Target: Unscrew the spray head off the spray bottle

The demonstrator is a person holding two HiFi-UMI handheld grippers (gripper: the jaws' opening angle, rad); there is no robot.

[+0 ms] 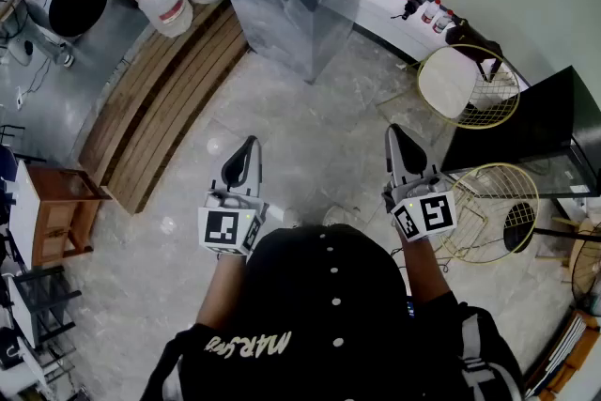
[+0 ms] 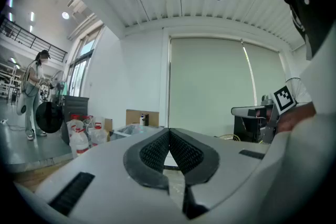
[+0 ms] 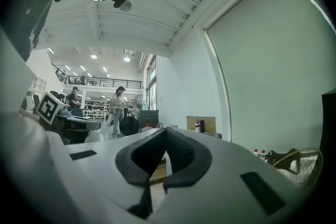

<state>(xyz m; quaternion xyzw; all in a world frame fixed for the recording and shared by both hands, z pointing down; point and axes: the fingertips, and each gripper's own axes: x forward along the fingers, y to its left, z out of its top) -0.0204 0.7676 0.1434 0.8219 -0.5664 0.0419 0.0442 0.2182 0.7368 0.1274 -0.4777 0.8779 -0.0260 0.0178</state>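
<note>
There were two grippers, the left [image 1: 248, 146] and the right [image 1: 395, 132], and each carried one marker cube [image 1: 225, 228]. In the head view the floor held one clear tank [image 1: 282, 23], at least three jugs [image 1: 167, 7] with red caps, two gold wire chairs [image 1: 468, 85], one black fan [image 1: 75, 3] and one wooden stool [image 1: 58, 207]. Two small bottles [image 1: 434, 14] sat by the wall, and the right gripper view showed two people [image 3: 118, 110] far off.

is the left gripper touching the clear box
Apart. The head view shows the left gripper, jaws shut and empty, held over the floor, well short of the clear box.
</note>
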